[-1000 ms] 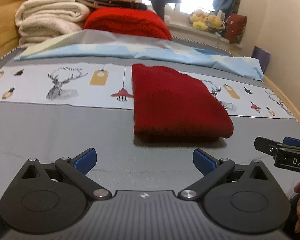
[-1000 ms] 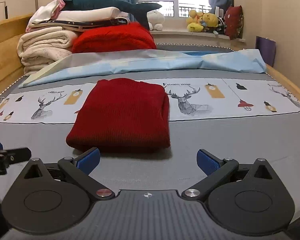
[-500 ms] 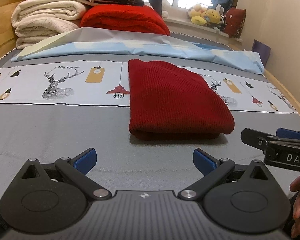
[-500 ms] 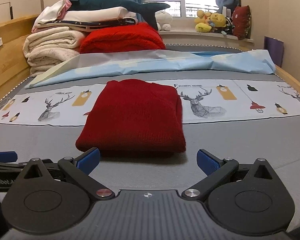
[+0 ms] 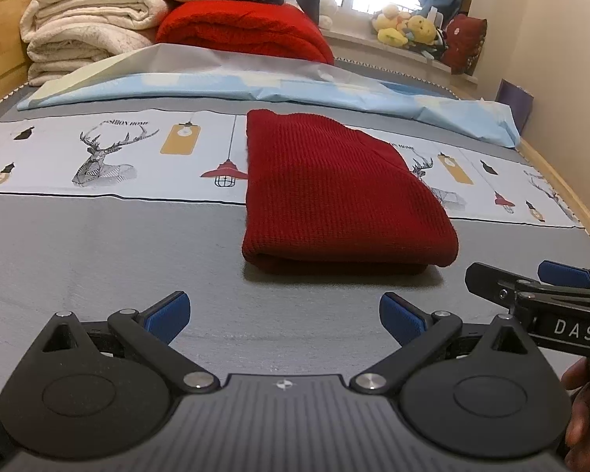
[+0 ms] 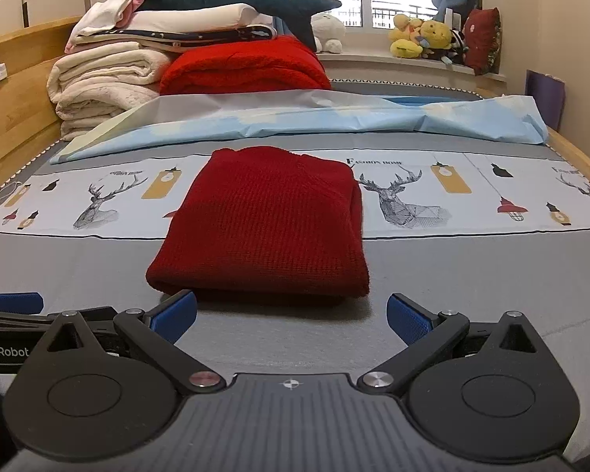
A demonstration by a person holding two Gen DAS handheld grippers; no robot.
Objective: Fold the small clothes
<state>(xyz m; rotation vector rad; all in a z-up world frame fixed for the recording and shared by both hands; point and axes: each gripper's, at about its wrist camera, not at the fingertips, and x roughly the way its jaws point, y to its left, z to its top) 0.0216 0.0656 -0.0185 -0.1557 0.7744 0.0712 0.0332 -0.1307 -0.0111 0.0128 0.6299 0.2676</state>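
A dark red knitted garment [image 5: 334, 192] lies folded into a neat rectangle on the grey bed cover, its far half on a deer-print strip. In the right wrist view the same garment [image 6: 267, 220] lies straight ahead. My left gripper [image 5: 285, 312] is open, empty, just short of the garment's near edge and a little left of it. My right gripper [image 6: 291, 314] is open and empty too, its left pad close to the near fold. The right gripper [image 5: 531, 279] shows at the right edge of the left wrist view, and the left gripper [image 6: 11, 306] shows at the left of the right wrist view.
A deer-print strip [image 6: 432, 192] crosses the bed. Behind it lies a light blue sheet [image 6: 295, 118], then stacked cream blankets [image 6: 98, 78], a bright red blanket [image 6: 244, 67] and a plush shark [image 6: 236, 0]. Wooden bed rails [image 5: 562, 192] run along both sides. Stuffed toys [image 6: 424, 39] sit on the windowsill.
Both grippers have moved slightly forward and together, so the folded garment looms larger. The garment has not moved and both grippers stay open.
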